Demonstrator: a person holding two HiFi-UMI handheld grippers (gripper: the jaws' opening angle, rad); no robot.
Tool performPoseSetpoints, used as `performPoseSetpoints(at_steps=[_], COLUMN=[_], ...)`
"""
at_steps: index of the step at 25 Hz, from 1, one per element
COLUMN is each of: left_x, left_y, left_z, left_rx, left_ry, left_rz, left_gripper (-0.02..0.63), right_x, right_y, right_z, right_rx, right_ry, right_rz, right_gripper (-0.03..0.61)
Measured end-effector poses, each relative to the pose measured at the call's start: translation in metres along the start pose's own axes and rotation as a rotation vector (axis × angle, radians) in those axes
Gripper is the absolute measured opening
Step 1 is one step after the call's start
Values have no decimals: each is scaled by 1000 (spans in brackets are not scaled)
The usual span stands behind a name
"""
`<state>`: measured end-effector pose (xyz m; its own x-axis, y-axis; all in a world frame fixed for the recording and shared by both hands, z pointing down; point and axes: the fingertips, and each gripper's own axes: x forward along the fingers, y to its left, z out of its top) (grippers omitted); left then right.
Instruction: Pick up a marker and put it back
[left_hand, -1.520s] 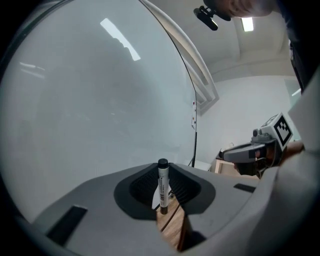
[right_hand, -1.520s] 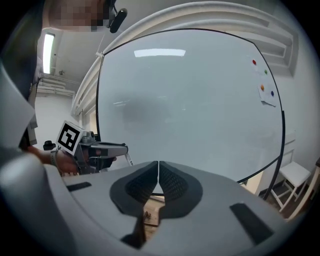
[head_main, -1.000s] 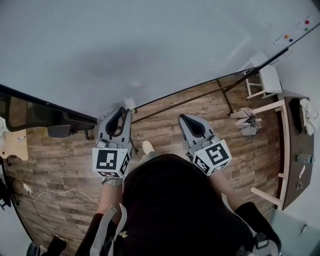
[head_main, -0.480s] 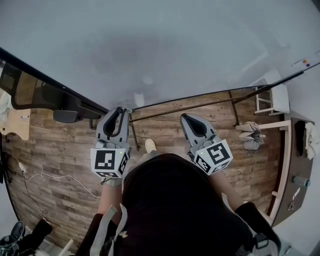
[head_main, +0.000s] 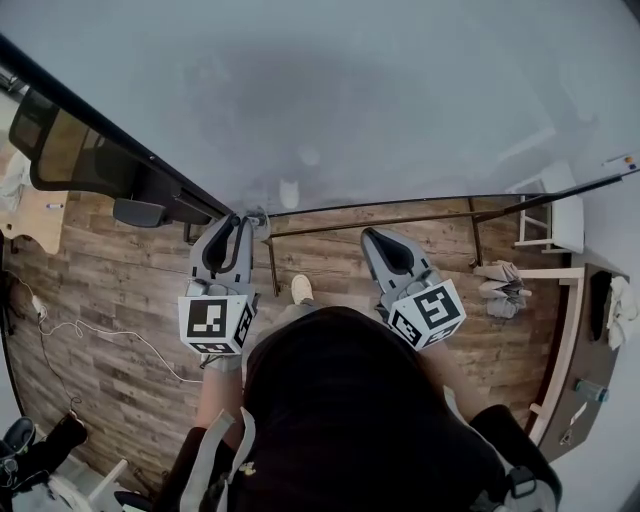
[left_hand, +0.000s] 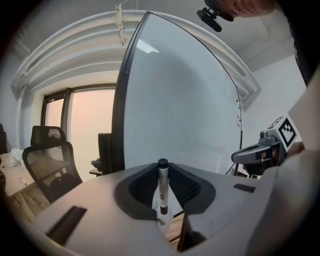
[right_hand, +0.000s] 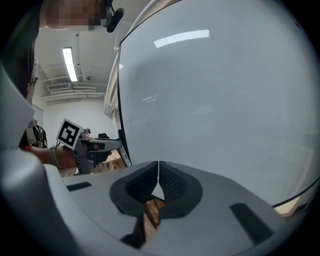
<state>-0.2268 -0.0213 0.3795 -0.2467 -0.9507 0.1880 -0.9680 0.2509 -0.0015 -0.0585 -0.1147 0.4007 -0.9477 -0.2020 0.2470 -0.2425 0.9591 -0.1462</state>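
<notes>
Left tongs (head_main: 240, 221) clamping marker (left_hand: 163, 189), label unreadable

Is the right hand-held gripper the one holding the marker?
No, the right hand-held gripper has its jaws shut with nothing between them; the marker stands clamped in the left hand-held gripper.

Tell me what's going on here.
A person stands facing a large white whiteboard, holding a grey two-jaw gripper in each hand. The left gripper is shut on a white marker with a black cap, which stands upright between its jaws close to the board. The right gripper is shut with nothing in it. The marker is not yet put back.
</notes>
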Motion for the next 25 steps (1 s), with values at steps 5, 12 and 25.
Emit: performPoseSetpoints(at_steps=[5, 12, 25], left_x=[-5, -7, -3], left_y=[11, 24, 32], left_z=[-13, -43, -76], left_rx=[-16, -44, -67], left_ry=[21, 70, 122], left_rz=[40, 76, 93], left_gripper=[72, 72, 74], right_x=[10, 24, 36], right_y=[5, 12, 16], right_z=[-2, -8, -15], right_rx=[-5, -17, -24], right_ry=[16, 44, 81], right_rz=[34, 73, 91], right_gripper=[19, 18, 18])
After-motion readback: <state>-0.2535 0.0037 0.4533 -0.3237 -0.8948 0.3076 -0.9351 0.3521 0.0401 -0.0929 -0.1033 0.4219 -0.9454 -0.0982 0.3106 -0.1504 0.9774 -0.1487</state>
